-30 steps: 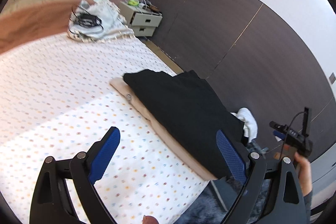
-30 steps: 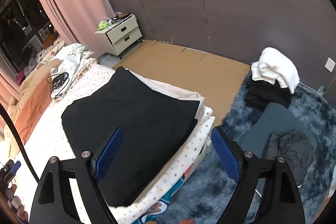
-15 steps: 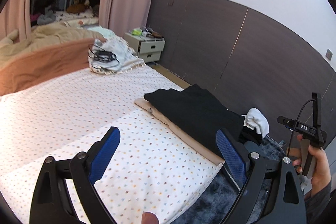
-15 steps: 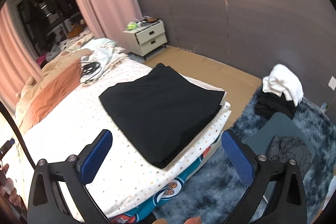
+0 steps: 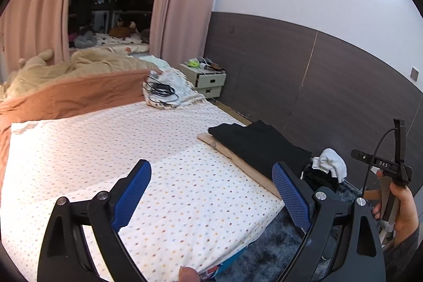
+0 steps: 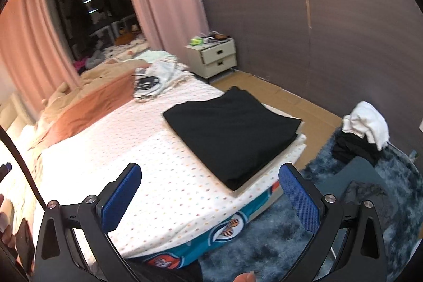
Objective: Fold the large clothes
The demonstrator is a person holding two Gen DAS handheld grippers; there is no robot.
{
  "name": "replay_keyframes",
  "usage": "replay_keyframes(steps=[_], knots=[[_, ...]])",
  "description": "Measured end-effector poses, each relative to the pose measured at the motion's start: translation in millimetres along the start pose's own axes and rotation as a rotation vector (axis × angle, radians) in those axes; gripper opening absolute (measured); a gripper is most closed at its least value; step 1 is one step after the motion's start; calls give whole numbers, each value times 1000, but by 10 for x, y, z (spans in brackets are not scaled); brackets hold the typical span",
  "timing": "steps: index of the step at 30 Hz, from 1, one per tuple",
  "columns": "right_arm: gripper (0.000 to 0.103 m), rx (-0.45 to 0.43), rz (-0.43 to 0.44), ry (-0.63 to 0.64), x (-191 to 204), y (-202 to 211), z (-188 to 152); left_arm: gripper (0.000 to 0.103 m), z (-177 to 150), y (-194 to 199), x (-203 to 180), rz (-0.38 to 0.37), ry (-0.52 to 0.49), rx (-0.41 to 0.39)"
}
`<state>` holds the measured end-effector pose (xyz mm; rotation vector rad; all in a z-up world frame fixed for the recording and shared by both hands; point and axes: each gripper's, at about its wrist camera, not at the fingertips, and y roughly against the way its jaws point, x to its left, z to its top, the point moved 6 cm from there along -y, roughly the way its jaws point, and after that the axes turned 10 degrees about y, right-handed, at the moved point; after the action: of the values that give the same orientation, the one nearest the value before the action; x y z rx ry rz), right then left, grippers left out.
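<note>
Here, the left gripper [image 5: 211, 192] and right gripper [image 6: 210, 198] hang wide open and empty; a folded black garment [image 6: 232, 135] lies ahead of both on the dotted white bedsheet [image 6: 158, 165].

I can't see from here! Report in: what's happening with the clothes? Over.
Left gripper, right gripper: open, empty. Black garment folded flat atop beige one, bed corner. Nothing in the way.

Left gripper [image 5: 211, 193] held above dotted bedsheet [image 5: 171, 176], blue pads wide apart, gripping nothing. Folded black garment [image 5: 260, 144] lying on beige cloth [image 5: 238, 159] near bed's far edge. Right gripper [image 5: 388, 171] raised at right, jaws unseen.
</note>
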<state>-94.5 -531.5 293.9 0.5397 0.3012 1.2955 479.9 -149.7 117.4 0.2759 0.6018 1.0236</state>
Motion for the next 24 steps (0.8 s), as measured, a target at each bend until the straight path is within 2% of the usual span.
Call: replay_keyframes(steps=[9, 13, 17, 21, 24], knots=[[103, -53, 85, 36, 153, 370, -297, 94, -143, 765, 94, 43, -4, -82], [103, -95, 90, 55, 173, 550, -430, 94, -291, 1046, 99, 60, -9, -111], [103, -156, 162, 96, 292, 744, -611, 94, -457, 1300, 113, 92, -14, -135], [103, -205, 182, 144, 348, 887, -803, 94, -582, 1515, 116, 105, -6, -127], [103, -224, 197, 162, 371, 947, -961, 94, -651, 1721, 131, 131, -13, -158]])
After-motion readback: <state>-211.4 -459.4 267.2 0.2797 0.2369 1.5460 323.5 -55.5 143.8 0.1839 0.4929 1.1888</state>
